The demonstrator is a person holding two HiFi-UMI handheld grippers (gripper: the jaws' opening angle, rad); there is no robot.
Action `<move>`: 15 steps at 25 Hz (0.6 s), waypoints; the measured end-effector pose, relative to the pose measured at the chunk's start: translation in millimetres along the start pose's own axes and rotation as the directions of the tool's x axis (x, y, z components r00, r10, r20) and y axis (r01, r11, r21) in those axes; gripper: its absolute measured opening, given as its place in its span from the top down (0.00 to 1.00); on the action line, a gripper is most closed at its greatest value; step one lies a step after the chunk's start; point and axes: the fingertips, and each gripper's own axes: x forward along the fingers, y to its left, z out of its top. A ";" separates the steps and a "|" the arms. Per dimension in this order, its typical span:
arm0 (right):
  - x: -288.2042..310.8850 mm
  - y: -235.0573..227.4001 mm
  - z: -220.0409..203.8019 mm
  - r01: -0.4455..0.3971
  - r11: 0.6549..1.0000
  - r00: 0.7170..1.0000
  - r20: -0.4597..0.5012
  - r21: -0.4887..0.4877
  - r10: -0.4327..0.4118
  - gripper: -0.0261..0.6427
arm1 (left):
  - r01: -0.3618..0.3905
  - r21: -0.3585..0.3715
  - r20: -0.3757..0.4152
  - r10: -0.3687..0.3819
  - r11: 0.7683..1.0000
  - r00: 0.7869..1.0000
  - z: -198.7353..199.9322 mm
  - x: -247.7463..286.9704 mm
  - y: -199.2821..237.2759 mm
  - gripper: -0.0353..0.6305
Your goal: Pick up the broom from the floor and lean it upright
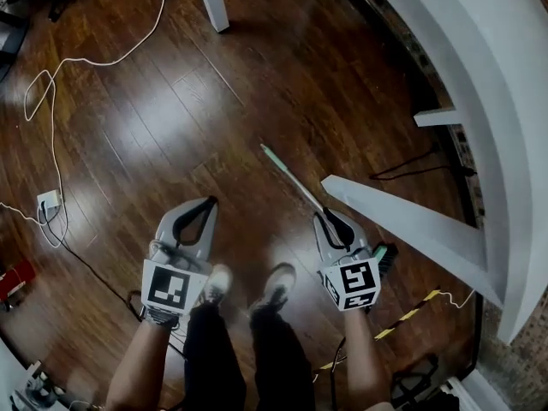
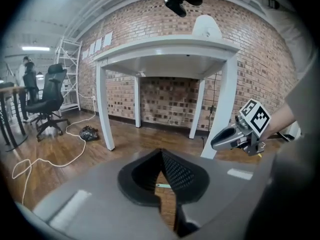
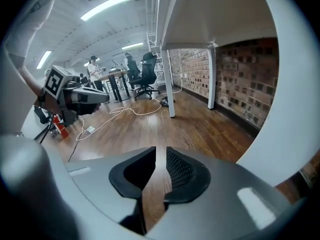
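Currently in hand: the reach toward the broom (image 1: pixel 292 179), judged to be the approach before any grasp.
Broom: lies flat on the wooden floor (image 1: pixel 171 118). Its pale handle runs from a green tip toward the right tool, behind which its near part disappears. The brush end cannot be made out.
Left tool (image 1: pixel 209 202): jaw tips meet, with only a small gap behind them, and nothing is gripped. In the left gripper view the green handle tip shows through that gap, lying on the floor beyond and not between the pads.
Right tool (image 1: pixel 324 216): jaws stand a narrow slot apart. The right gripper view shows only bare floorboards through the slot, so it has hold of nothing. In the head view it hangs over the handle's near part; whether it touches cannot be told.
Desk (image 1: pixel 479 75): white, to the right of the broom, with one leg coming down just beside the right tool.
Surroundings: a white cable (image 1: pixel 51 101) lies on the floor well apart to the left. The person's shoes (image 1: pixel 276 285) stand between the two tools.
Done: nothing yet, as far as the views show; the broom is on the floor and ungrasped.
Left: close a tool on the handle, raise it, then stand it upright against a support. The desk or the brick wall (image 2: pixel 170 99) looks the likeliest.
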 end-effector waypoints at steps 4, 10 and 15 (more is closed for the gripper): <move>36.0 -3.9 -40.7 -0.042 0.999 0.998 -0.045 -0.003 0.042 0.82 | -0.005 -0.011 -0.028 0.004 1.000 1.000 -54.6 21.2 -5.0 0.94; 96.6 -18.7 -113.8 -0.090 0.995 0.982 -0.172 -0.039 0.082 0.76 | 0.018 -0.035 -0.073 -0.021 0.999 0.997 -137.6 47.1 -18.7 0.94; 140.1 -36.0 -167.9 -0.081 0.993 0.965 -0.257 -0.090 0.056 0.75 | 0.035 -0.046 -0.088 -0.039 0.998 0.995 -194.9 69.0 -20.2 0.95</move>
